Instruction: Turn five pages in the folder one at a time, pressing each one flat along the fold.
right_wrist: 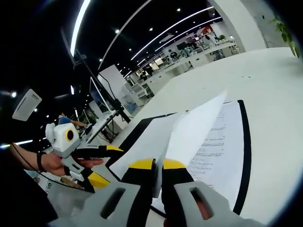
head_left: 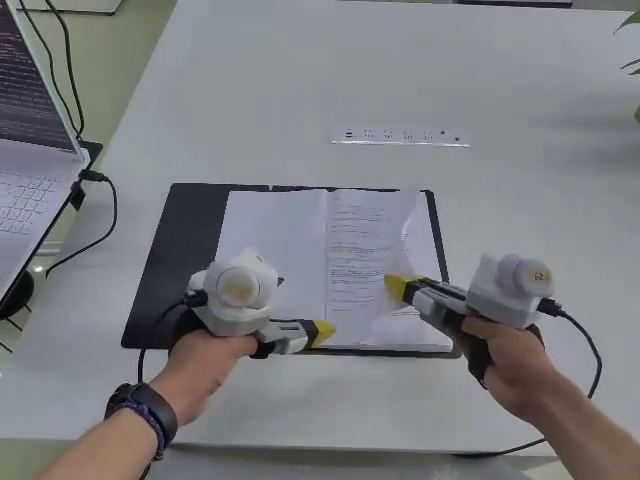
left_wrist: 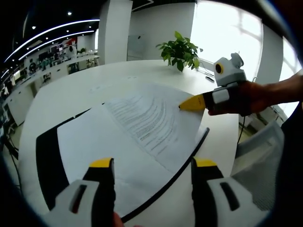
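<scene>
Right tongs [right_wrist: 157,164]: you pinch the page [right_wrist: 196,125] by its edge, raised to swing toward nine o'clock. Left tongs [left_wrist: 152,163]: wide at six o'clock of the folder [head_left: 180,260], ready to flatten.

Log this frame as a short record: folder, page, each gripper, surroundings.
folder: black folder, open on the white table
page: right-hand page lifted, its edge curled
right gripper: right gripper shut on the page near its lower edge
left gripper: left gripper open, by the folder's near edge, holding nothing
nearby: laptop at left, socket strip beyond the folder
</scene>
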